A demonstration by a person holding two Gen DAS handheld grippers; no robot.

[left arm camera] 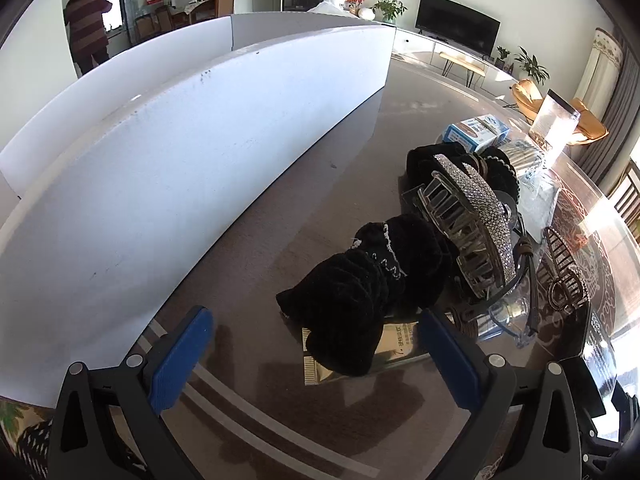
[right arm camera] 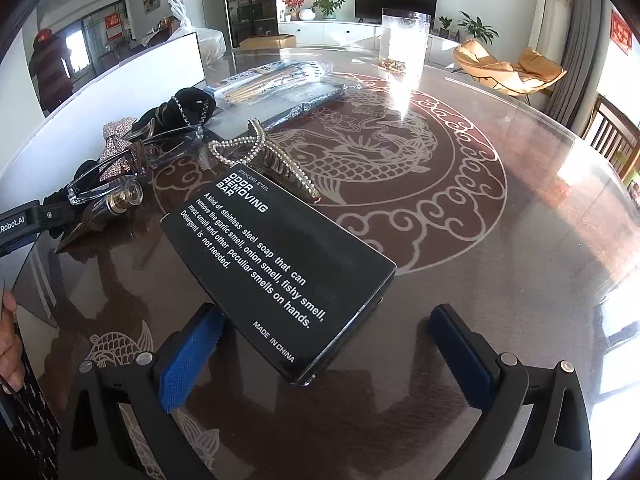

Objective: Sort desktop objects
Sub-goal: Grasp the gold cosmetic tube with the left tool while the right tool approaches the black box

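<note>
In the left wrist view my left gripper (left arm camera: 316, 356) is open just above the table, with a black fuzzy scrunchie (left arm camera: 360, 292) lying between and ahead of its blue pads on a gold sachet (left arm camera: 396, 348). Behind it sit a rhinestone hair claw (left arm camera: 468, 224), clear glasses (left arm camera: 512, 312) and a second claw clip (left arm camera: 568, 272). In the right wrist view my right gripper (right arm camera: 324, 356) is open, and a black box labelled "odor removing bar" (right arm camera: 276, 272) lies flat between its fingers. A pearl claw clip (right arm camera: 260, 156) lies beyond the box.
White foam boards (left arm camera: 180, 168) stand along the table's left side. A blue and white carton (left arm camera: 476, 132), bagged chopsticks (right arm camera: 276, 76), a dark wrapped stick (right arm camera: 316, 104) and a clear container (right arm camera: 404, 40) lie farther back. The round glass table (right arm camera: 500, 260) has bare surface to the right. A person (left arm camera: 86, 24) stands far off.
</note>
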